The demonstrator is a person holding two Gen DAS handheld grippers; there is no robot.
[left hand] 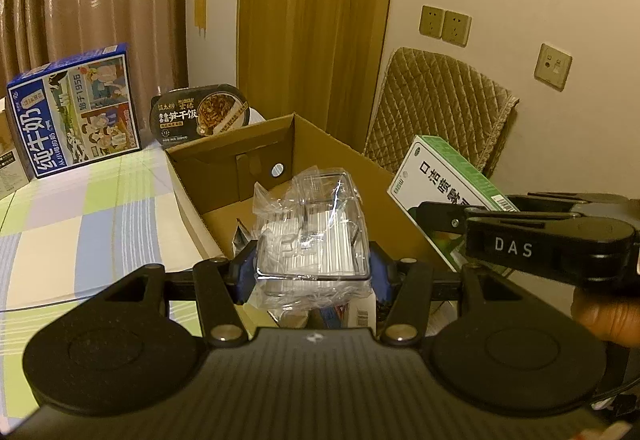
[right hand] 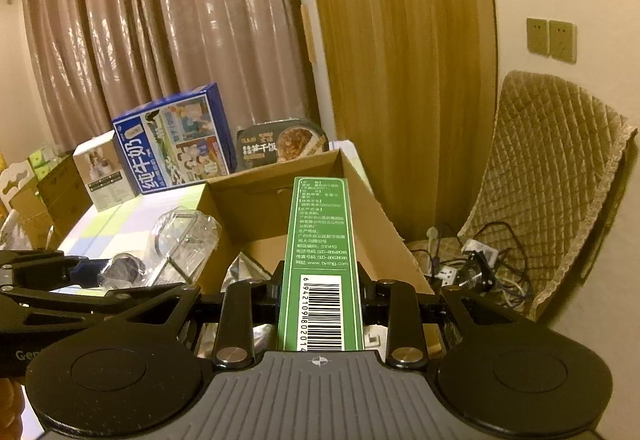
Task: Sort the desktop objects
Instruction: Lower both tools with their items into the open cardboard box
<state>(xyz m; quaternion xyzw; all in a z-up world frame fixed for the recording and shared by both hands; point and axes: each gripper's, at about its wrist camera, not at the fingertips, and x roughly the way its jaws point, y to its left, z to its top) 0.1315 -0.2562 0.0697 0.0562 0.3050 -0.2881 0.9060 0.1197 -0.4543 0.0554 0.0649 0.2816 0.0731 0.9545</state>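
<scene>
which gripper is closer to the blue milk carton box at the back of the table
Left. The left gripper, holding the clear plastic container, sits on the blue milk box's side; the right gripper with the green box is farther right.

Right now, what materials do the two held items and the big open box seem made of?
Clear case: hard transparent plastic in crinkly film, glossy, with glare streaks. Green box: printed paperboard with crisp edges and a barcode, probably smooth. Carton: brown corrugated cardboard, matte, with folded flaps.
</scene>
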